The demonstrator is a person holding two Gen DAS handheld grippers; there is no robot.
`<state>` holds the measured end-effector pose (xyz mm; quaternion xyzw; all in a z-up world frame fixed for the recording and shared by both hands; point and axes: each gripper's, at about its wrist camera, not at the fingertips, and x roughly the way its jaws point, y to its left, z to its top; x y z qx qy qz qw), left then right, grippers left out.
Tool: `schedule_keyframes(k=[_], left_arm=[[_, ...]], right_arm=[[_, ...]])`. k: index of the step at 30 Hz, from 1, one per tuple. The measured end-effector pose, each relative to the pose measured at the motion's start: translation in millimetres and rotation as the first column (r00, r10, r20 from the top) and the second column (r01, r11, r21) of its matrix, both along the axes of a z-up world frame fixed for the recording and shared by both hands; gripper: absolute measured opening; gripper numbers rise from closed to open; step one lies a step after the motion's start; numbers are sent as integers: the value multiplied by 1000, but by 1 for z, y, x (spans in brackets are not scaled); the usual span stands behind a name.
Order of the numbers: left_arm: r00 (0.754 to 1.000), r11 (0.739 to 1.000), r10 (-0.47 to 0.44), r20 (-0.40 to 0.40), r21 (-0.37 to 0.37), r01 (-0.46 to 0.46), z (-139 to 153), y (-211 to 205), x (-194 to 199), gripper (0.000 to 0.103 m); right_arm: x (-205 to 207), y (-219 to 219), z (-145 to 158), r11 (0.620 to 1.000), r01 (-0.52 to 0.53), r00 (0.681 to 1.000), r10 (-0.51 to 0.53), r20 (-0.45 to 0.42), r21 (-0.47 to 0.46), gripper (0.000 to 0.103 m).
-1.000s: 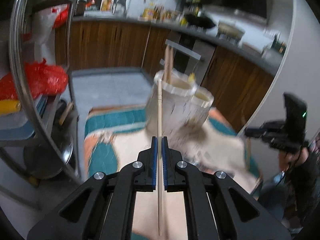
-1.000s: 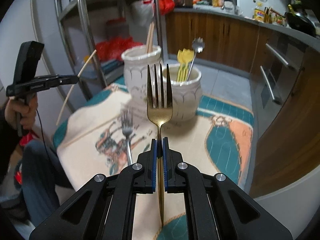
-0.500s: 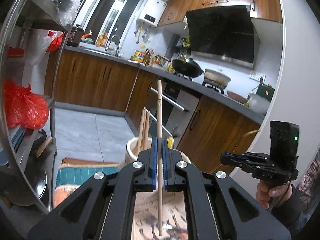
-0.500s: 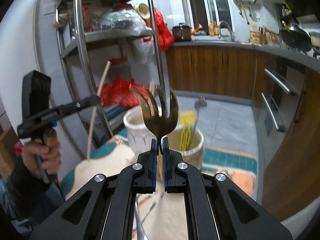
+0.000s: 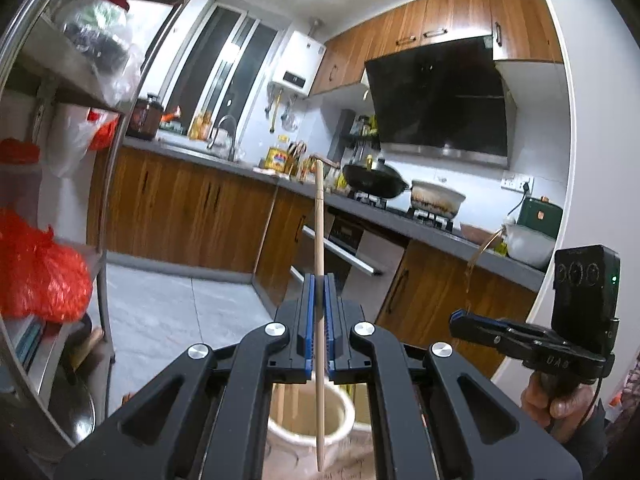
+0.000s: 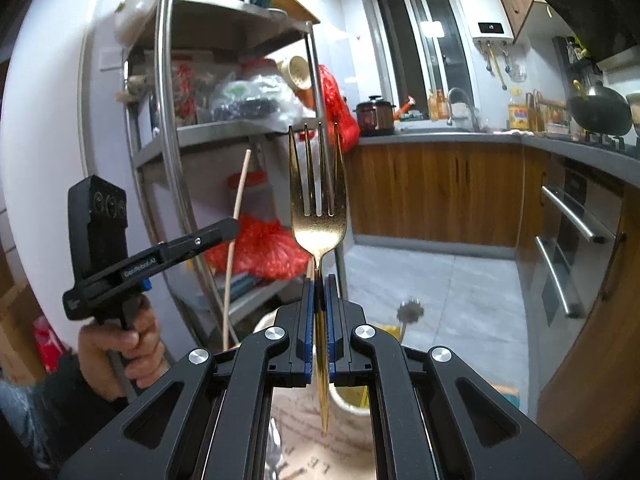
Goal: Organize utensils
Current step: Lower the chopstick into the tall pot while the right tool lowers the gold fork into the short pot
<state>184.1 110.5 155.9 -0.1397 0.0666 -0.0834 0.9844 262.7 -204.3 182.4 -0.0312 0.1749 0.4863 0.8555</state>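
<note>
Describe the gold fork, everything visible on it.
The gold fork looks like shiny gold-coloured metal, with four long tines and a flat, slim handle. It stands nearly upright, tines up, lifted in the air. The right gripper is shut on its neck, blue pads pressing either side just below the head; nothing else touches it. The handle's tapered end hangs down past the pads, above a printed cloth and next to a pale holder's rim. In the left wrist view it shows only as a thin curved sliver.
</note>
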Motion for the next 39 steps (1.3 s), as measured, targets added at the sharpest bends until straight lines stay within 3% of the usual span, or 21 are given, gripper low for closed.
schedule_keyframes(k=[5,13,26,39], left_arm=[[999,1000,27,38,3,-27,3,-2,11,4],[994,995,90,65,43,-93,-16,-15,33,4],[994,992,80,-80,104,-71,-59,-32,33,4],[974,985,117,-194,146,-89,-78,-35,41,4]], right_arm=[[10,9,4,1000,32,999,-32,22,0,6],[27,14,-6,996,84,996,-84,21,-18,6],[35,28,-60,983,79,996,-86,-39,-167,6],[52,33,-75,980,83,989,-103,-106,-182,6]])
